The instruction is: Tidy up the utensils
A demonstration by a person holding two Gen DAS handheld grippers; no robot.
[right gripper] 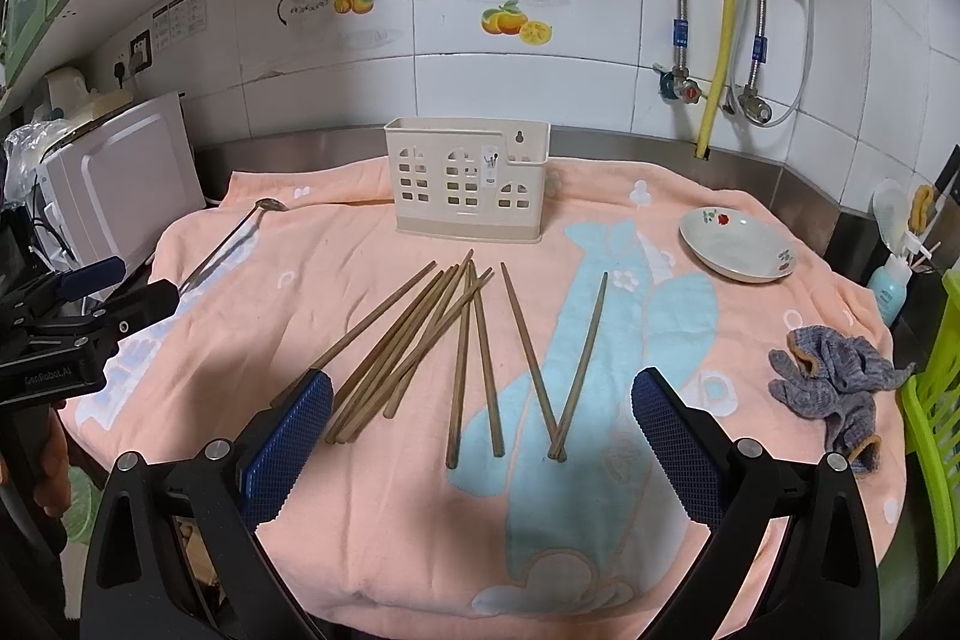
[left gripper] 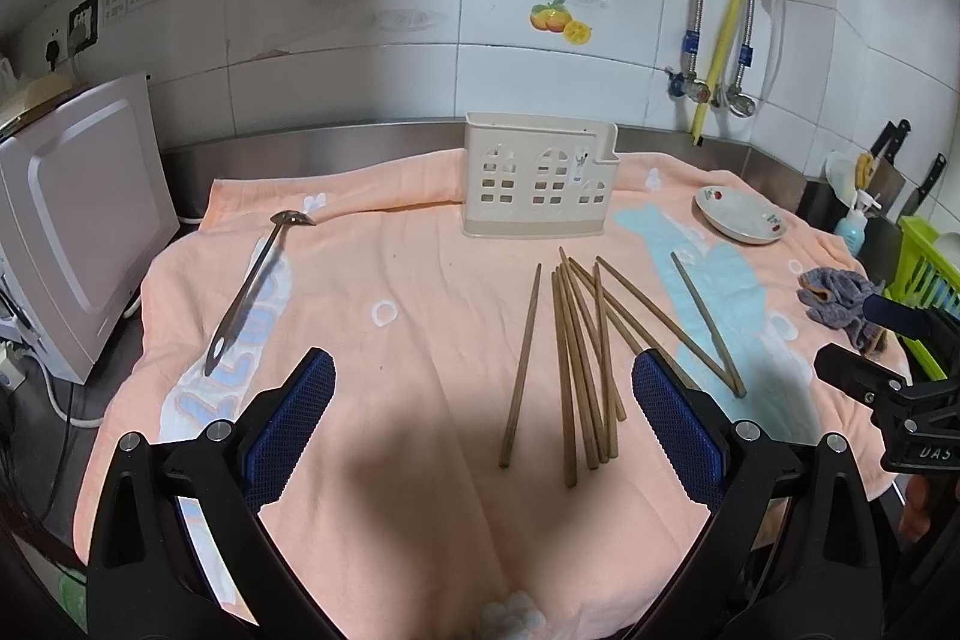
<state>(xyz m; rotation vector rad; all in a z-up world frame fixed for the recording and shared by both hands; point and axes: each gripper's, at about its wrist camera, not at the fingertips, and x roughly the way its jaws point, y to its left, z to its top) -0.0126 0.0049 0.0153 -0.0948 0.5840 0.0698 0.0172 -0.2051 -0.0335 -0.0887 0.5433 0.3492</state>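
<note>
Our left gripper (left gripper: 483,391) spread, empty | right gripper (right gripper: 482,409) spread, empty | wooden chopsticks (right gripper: 420,340) scattered on towel (right gripper: 372,244) ahead of both | cutlery holder (right gripper: 467,180) beyond, seemingly empty | ladle (left gripper: 255,280) far left

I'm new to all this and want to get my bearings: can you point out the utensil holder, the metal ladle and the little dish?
utensil holder (right gripper: 465,187): right wrist view, front wall with window cut-outs.
metal ladle (left gripper: 249,289): left wrist view, mid-handle.
little dish (right gripper: 737,244): right wrist view, inner bowl.
</note>
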